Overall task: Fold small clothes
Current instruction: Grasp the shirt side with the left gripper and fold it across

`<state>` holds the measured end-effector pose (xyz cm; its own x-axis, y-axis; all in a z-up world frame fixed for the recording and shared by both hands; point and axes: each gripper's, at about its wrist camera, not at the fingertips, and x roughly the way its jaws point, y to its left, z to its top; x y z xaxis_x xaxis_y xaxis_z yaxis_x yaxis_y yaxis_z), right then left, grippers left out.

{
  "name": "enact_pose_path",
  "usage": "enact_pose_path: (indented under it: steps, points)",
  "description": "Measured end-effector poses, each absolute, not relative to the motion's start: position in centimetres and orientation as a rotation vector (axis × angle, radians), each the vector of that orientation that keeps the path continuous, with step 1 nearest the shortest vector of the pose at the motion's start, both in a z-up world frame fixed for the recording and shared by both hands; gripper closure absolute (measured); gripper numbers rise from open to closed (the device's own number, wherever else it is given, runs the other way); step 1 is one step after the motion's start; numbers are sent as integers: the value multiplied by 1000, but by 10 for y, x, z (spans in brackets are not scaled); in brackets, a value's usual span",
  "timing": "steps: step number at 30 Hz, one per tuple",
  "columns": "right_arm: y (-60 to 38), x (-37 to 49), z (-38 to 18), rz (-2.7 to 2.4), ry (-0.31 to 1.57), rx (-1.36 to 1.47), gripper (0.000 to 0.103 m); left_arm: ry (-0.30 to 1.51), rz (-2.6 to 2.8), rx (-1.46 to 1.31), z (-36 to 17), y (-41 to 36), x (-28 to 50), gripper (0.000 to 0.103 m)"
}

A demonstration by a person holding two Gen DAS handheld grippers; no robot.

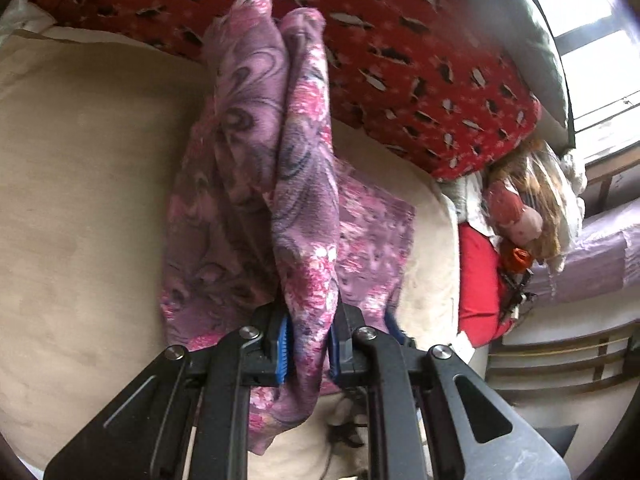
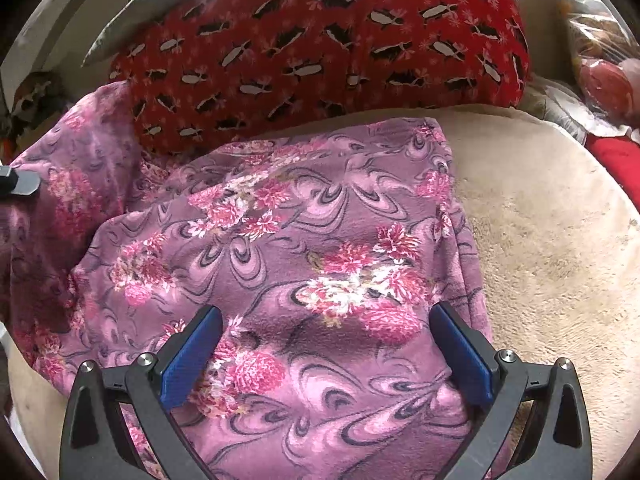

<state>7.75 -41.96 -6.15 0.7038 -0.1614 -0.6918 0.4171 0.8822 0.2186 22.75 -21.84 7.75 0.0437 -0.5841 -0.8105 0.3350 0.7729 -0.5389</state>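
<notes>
Left wrist view looks down on a wide cream blanket (image 1: 80, 200) that spreads under and on both sides of the left gripper (image 1: 308, 344). Ahead of the tool, beyond the cream blanket, lies a red cover (image 1: 400, 80) printed with black and white shapes. Off to the tool's right, past the edge of the bedding, sits a doll (image 1: 520, 216) with long reddish hair.

A purple flowered cloth (image 1: 288, 160) is the piece being folded. Part of it lies flat on the cream blanket just ahead of the left gripper, and a gathered fold of it rises straight up between the blue pads (image 1: 283, 344), which are clenched on it, the fabric hanging out both above and below them.

From the right wrist view, the same purple flowered cloth (image 2: 300, 248) lies spread directly beneath and ahead of the right gripper (image 2: 326, 344). That gripper's jaws stand wide apart above the fabric, grasping nothing, though their tips sit close to its surface.
</notes>
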Motion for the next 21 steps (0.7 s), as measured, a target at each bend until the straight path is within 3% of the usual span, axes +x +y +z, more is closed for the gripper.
enact_pose_path:
  steps: [14, 16, 18, 21]
  points:
    - [-423, 78, -62, -315, 708, 400, 0, 1535, -744, -223, 1, -262, 209, 89]
    - [-422, 78, -62, -318, 711, 397, 0, 1533, -753, -239, 2, -263, 206, 83]
    - [-422, 79, -62, -320, 713, 393, 0, 1551, -784, -267, 1, -264, 205, 64]
    - [-421, 81, -62, -325, 716, 389, 0, 1591, -824, -312, -1, -266, 201, 61]
